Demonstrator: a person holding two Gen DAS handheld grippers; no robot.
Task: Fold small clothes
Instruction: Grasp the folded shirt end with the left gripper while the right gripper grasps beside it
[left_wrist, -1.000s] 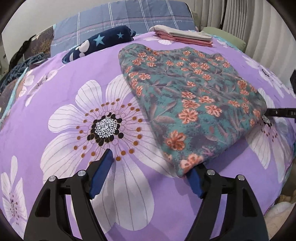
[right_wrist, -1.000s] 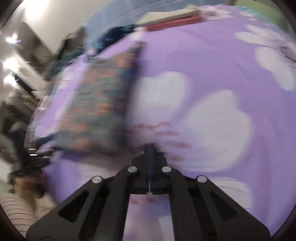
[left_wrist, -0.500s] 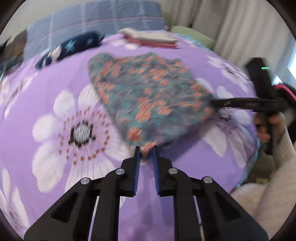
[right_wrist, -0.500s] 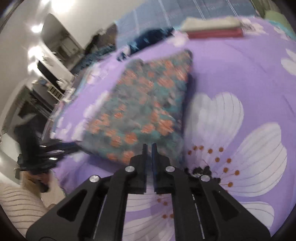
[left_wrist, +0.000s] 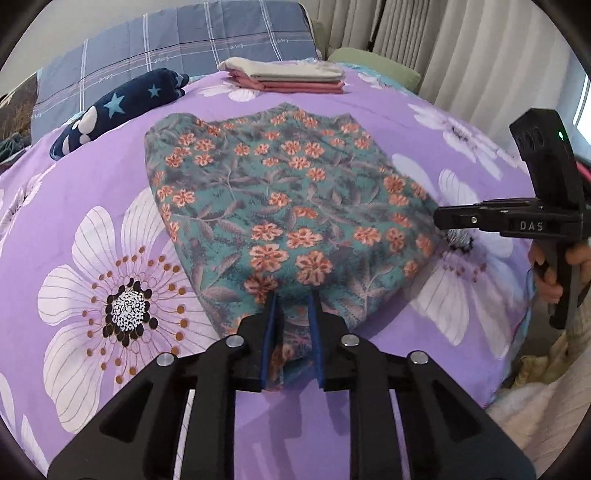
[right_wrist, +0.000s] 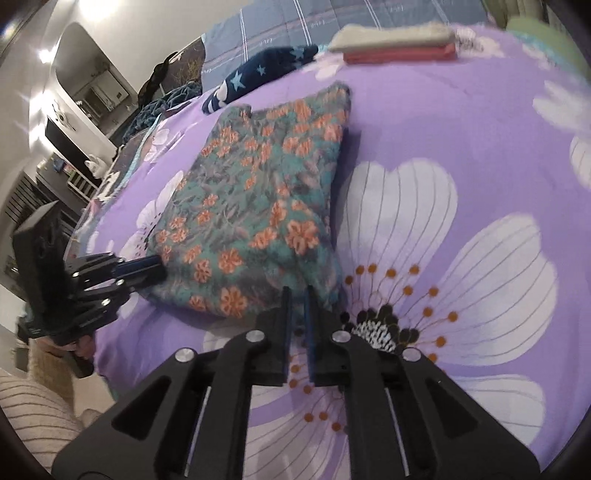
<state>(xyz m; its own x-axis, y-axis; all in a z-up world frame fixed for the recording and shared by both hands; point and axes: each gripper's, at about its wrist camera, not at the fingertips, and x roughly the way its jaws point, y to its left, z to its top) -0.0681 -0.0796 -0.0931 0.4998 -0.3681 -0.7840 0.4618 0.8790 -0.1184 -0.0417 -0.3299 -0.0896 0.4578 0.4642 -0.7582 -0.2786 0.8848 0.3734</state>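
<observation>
The floral garment (left_wrist: 288, 206), teal with orange blossoms, lies folded into a thick rectangle on the purple flowered bed (left_wrist: 92, 206), towards the near edge of the bed where the person stands, with its long sides running away towards the headboard. The left gripper (left_wrist: 291, 306) has the near corner of the cloth between its blue pads: a bunched fold of fabric shows in the narrow gap, and the jaws are opening slightly, so the hold reads as a light one, perhaps being adjusted or let go. The right gripper (right_wrist: 297, 299) sits at the other near corner of the same short edge; its jaws are narrow and also opening, and its tips touch or just overlap the cloth's edge, but through the gap lower down the bedsheet shows, so whether it has any fabric pinched cannot be told. From the left wrist view the right gripper reaches in level from the side with its tip at the cloth's right edge, held by a hand (left_wrist: 554, 269) beyond the bed's edge. Taking both near corners at once would suit lifting that edge evenly and carrying it over for one more fold, or shifting the bundle whole. At the far edge of the bed a stack of folded clothes (left_wrist: 288, 75), grey over pink, probably marks where finished pieces go, and a navy star-print piece (left_wrist: 122, 107) lies unfolded near the checked pillow (left_wrist: 166, 40), likely waiting its turn
</observation>
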